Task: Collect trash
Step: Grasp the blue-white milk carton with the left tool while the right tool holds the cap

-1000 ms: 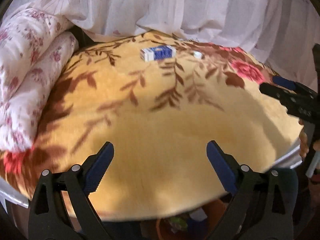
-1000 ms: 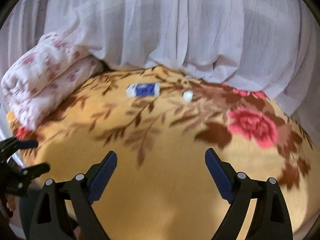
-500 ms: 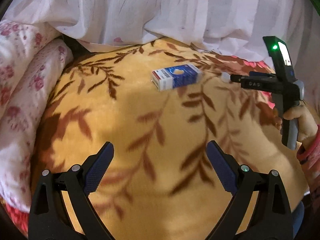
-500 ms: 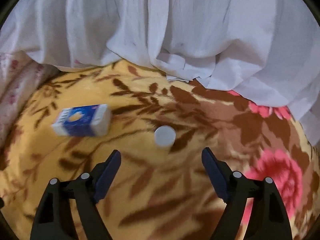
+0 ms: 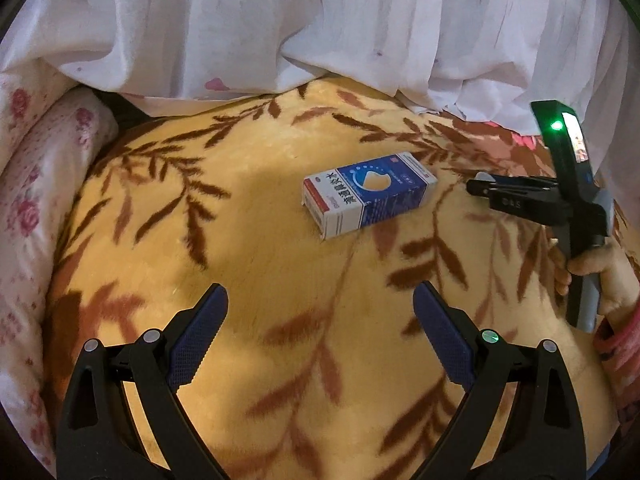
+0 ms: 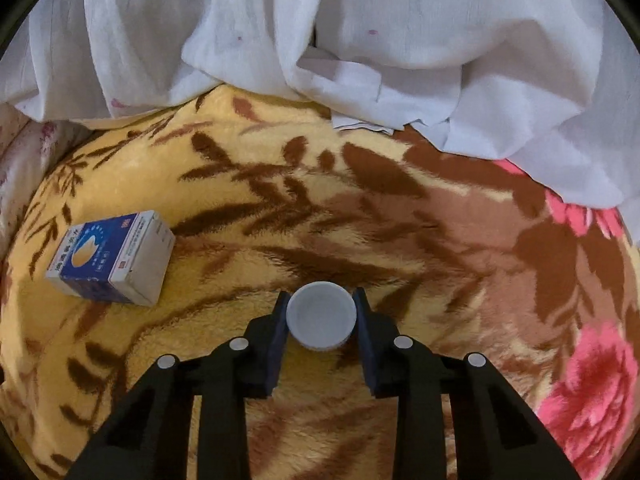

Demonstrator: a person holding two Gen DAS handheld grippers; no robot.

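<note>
A blue and white carton box (image 5: 368, 194) lies on the yellow floral blanket (image 5: 260, 264); it also shows in the right wrist view (image 6: 110, 258) at the left. My left gripper (image 5: 320, 320) is open and empty, a short way in front of the box. My right gripper (image 6: 321, 312) is shut on a small white round cap (image 6: 321, 318) that rests on the blanket. In the left wrist view the right gripper (image 5: 480, 184) sits just right of the box, with the cap mostly hidden between its tips.
A white sheet (image 5: 320, 32) hangs in folds behind the blanket, also in the right wrist view (image 6: 360, 40). A pink-flowered white quilt roll (image 5: 36, 200) lies along the left side. A person's hand (image 5: 600, 276) holds the right gripper's handle.
Both grippers moved forward toward the trash. The right gripper's jaws closed around the white cap. The left gripper came nearer the box and stayed open.
</note>
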